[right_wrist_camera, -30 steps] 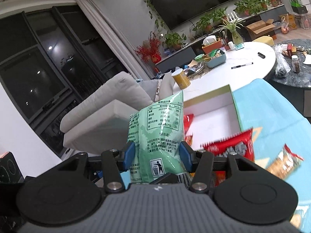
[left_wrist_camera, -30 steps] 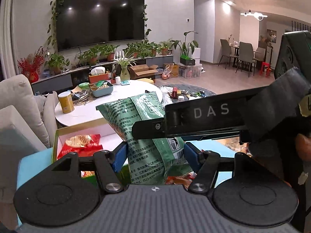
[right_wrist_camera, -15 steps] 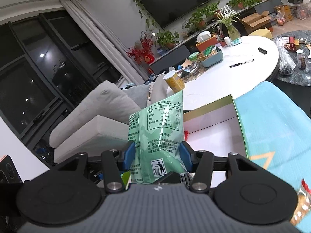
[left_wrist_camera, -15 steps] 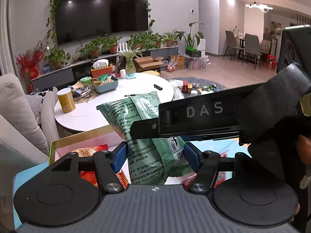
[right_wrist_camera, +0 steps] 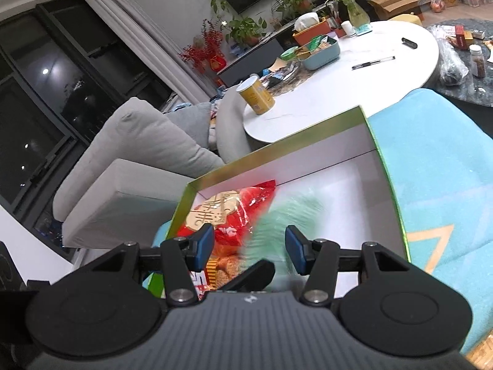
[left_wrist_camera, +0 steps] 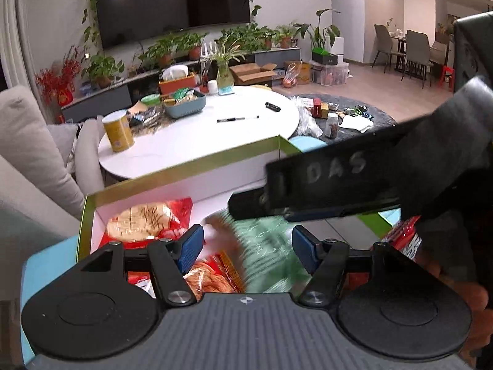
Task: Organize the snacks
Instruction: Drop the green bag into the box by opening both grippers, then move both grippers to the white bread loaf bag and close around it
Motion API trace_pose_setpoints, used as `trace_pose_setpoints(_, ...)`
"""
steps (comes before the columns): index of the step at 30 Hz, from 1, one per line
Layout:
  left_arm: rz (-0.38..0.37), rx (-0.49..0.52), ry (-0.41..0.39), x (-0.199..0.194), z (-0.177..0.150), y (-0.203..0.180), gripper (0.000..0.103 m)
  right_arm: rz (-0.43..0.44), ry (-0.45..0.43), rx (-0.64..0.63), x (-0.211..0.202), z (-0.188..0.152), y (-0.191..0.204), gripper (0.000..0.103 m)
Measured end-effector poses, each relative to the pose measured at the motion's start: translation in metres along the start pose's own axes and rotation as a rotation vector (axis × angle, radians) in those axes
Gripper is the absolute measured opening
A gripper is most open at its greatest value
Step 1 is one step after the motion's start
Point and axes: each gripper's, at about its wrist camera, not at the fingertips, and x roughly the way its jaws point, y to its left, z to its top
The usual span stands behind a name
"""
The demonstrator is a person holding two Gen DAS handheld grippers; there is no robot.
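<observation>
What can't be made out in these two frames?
- Green snack bag: motion-blurred in both wrist views; print unreadable, and whether it touches either set of jaws is unclear.
- Box near side: hidden by the gripper bodies.
- Red packets: lower parts covered by the right gripper.
- Red packet, left view: mostly behind the right gripper's body.

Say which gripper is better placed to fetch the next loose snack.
Probably the right gripper. Both stand open over the box, the green bag blurred between them. The only loose packet in view, red, lies outside the box's right wall, on the right gripper's side.
</observation>
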Motion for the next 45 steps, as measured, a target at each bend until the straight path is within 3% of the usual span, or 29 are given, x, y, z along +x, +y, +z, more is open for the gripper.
trace_pose_setpoints(9, 0.013, -0.040, -0.048, -0.035, 0.001, -0.001, 0.067, 0.005, -0.039, -0.008, -0.033, 0.001, 0.008, 0.044)
trace_pose_setpoints(19, -0.023, -0.047, -0.083, -0.087, -0.022, -0.029, 0.073, 0.006, -0.060, -0.059, -0.097, -0.024, 0.019, 0.045)
trace_pose_setpoints(28, -0.096, -0.068, -0.047, -0.108, -0.057, -0.059, 0.073, -0.104, -0.090, 0.009, -0.155, -0.077, -0.021, 0.047)
trace_pose_setpoints(40, -0.231, -0.074, 0.030, -0.114, -0.089, -0.116, 0.072, -0.247, -0.108, 0.055, -0.186, -0.123, -0.055, 0.048)
trace_pose_setpoints(45, -0.287, -0.065, 0.063, -0.108, -0.094, -0.138, 0.068, -0.244, -0.103, 0.101, -0.191, -0.137, -0.076, 0.048)
